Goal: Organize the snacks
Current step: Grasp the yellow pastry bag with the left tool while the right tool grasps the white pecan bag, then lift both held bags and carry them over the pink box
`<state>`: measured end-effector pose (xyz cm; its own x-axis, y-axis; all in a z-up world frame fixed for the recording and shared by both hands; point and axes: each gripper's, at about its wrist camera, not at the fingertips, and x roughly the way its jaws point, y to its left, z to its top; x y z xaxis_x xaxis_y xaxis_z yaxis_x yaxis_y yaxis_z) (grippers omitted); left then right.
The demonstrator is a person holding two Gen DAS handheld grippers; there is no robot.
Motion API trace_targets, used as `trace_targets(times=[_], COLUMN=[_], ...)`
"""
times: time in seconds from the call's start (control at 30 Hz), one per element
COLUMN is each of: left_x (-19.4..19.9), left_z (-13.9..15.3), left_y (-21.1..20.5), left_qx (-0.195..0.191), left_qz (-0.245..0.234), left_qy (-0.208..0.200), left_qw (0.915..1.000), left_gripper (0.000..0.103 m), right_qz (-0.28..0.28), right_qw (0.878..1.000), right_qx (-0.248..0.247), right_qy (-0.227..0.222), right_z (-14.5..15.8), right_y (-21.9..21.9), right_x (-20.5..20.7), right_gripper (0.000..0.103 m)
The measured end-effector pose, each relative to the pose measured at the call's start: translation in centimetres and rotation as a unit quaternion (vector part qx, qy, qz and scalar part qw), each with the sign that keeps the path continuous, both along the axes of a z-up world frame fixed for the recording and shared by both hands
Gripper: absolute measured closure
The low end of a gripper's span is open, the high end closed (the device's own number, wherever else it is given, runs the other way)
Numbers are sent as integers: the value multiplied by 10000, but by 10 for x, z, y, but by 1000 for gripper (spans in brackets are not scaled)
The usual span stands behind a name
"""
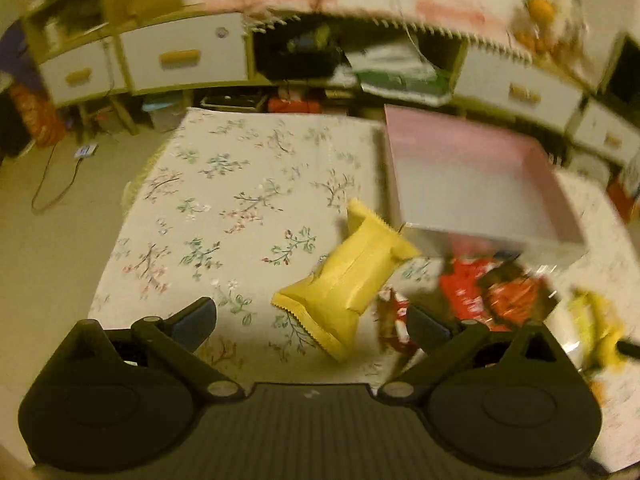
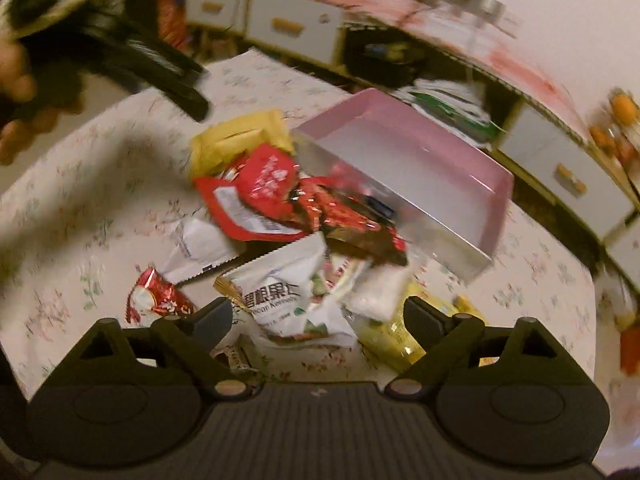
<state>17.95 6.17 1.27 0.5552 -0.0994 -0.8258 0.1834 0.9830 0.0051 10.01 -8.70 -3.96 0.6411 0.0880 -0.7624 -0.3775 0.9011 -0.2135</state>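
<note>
Snacks lie in a loose heap on the worktop (image 2: 80,208), which is covered by a pale cloth printed with flowering twigs, and the heap sits against the near corner of a shallow pink box (image 2: 404,168) that looks empty inside. In the right wrist view the pile shows a yellow packet (image 2: 240,136) at the back, touching the box's near wall, a red pouch (image 2: 256,196) overlapping it, a dark red crinkled wrapper (image 2: 352,228) beside the box, a white bag with printed lettering (image 2: 288,292) in front, a small red foil packet (image 2: 156,300) off to the left and another yellowish packet (image 2: 392,336) low on the right. The right gripper (image 2: 318,316) points down at the pile with its fingers spread wide; the white bag shows in the gap but the pads do not press on anything. The left gripper (image 1: 312,320) hangs over the cloth with its fingers also wide apart and empty, the yellow packet (image 1: 348,276) lying in view between them and the red wrappers (image 1: 492,292) near its right finger. From the right wrist view the left gripper (image 2: 168,76) appears blurred at upper left, held by a hand (image 2: 16,92). White drawers with tan handles (image 1: 180,56) stand behind the worktop
</note>
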Motion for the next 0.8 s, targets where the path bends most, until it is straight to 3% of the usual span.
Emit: trace_targets(times=[0.1,0.23,0.33,0.43,0.53,0.63,0.73,0.8], left_x=[13,34,43,55,65,63,60,57], left_z=[-13,-35,-45,-52,-62,-63,-61,-59], left_y=[-17,-22,-27,-25,-19,-19,-18,-19], left_qx=[470,447,554,354,38,49,23,20], left_qz=[-452,-727,-871,-938,-961,-1081,-1124,-1112], left_qy=[-39,253,124,204,539,535,515,515], left_qw=[9979,9960,9946,9948,9939,9927,9923,9925], left_gripper=[1,1,1,2,17,20,34,50], right_qz=[208,403,554,601,643,612,469,316], right_qw=[9996,9987,9974,9964,9955,9963,9974,9979], right_qx=[-164,-298,-471,-580,-660,-529,-222,-75], right_qy=[-71,-14,9,141,229,301,491,554], right_z=[-6,-13,-18,-26,-33,-32,-30,-28], right_y=[9,21,27,30,29,29,22,17], right_x=[6,14,19,27,32,34,40,43], right_gripper=[14,20,25,34,42,47,50,53])
